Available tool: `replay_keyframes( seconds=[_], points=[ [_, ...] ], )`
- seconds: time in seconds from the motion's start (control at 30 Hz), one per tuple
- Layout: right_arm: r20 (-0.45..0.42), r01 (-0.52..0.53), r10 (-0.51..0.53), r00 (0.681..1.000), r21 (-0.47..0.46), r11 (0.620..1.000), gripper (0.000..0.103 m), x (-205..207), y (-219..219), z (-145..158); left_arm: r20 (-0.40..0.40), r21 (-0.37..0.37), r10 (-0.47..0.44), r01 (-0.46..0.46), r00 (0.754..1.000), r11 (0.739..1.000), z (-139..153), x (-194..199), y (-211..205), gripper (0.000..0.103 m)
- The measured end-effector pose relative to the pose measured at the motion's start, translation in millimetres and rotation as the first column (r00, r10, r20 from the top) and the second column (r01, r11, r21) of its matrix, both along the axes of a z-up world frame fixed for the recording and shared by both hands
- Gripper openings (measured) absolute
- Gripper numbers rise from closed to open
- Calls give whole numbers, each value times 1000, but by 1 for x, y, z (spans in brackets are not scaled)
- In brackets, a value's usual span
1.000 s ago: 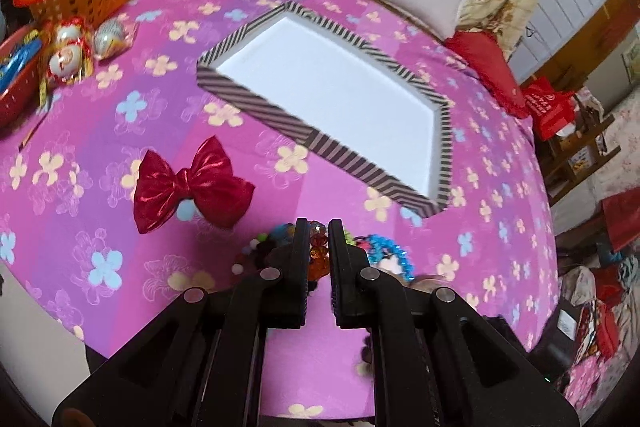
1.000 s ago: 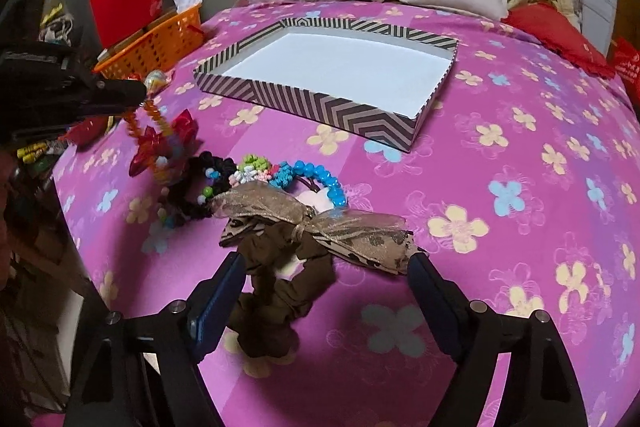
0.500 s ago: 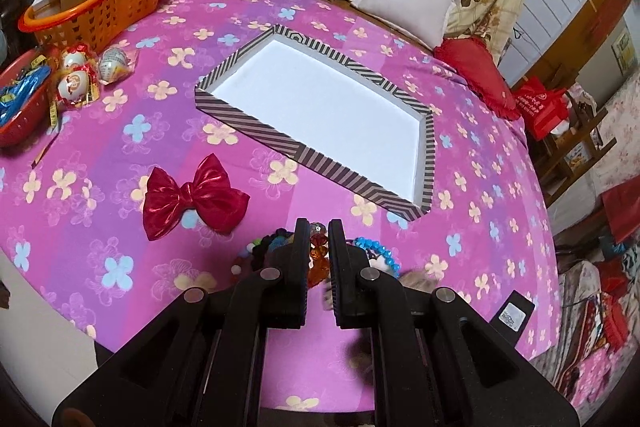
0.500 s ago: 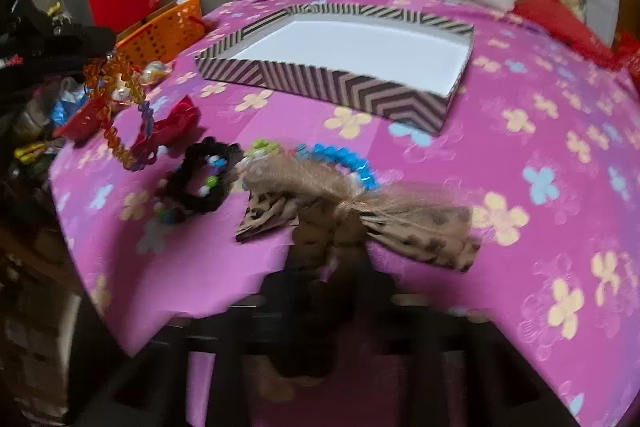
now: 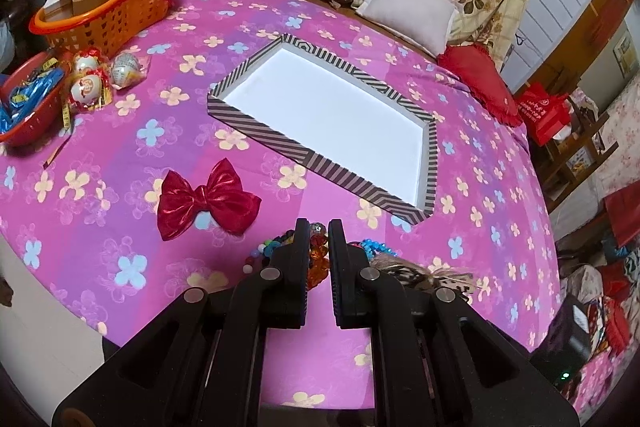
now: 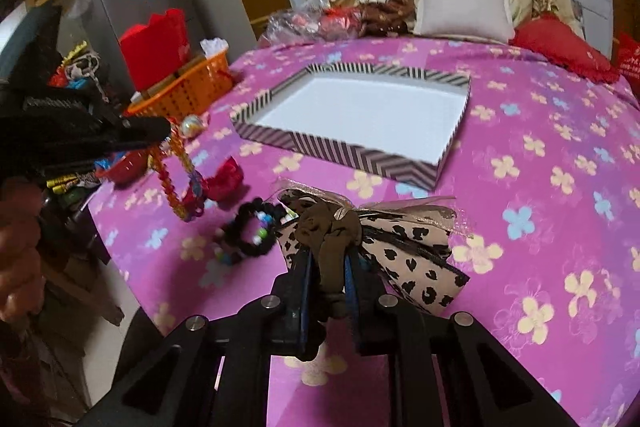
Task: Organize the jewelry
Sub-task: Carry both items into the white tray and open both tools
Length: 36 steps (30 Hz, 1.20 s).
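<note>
My left gripper [image 5: 318,231] is shut on an orange bead bracelet [image 5: 316,255], held above the pink table; the bracelet also hangs from it in the right wrist view [image 6: 176,175]. My right gripper [image 6: 328,259] is shut on a brown scrunchie with a leopard-print bow [image 6: 384,247], lifted off the table. A striped box with a white inside [image 5: 430,163] lies open mid-table, also in the right wrist view [image 6: 340,147]. A red bow [image 5: 206,201] and a black beaded bracelet [image 6: 252,231] lie on the cloth.
An orange basket [image 5: 112,15] and a red bowl [image 5: 28,123] stand at the table's left edge, with wrapped ornaments [image 5: 90,87] beside them. Pillows [image 5: 408,7] and clutter line the far side. The table edge drops off near both grippers.
My right gripper went from open to shut on the brown scrunchie bow and lifted it. My left gripper rose higher with the orange bracelet.
</note>
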State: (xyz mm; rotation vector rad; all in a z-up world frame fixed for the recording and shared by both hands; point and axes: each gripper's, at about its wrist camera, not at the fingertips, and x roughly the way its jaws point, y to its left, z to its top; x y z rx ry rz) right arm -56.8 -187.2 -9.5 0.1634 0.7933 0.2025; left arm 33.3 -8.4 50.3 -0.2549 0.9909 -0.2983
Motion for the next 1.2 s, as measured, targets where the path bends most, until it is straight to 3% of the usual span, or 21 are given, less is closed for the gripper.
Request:
replay_keyframes(
  seconds=[0.57,1.2],
  points=[
    [96,39,-35,995,-32,999,14,19,-14,39,25,43,-10,9,1000,999,14,18,-13,8],
    [91,94,-88,992,-64,994,14,88,-40,44,76,158,12,-24,997,987,22,79,-38,8]
  ],
)
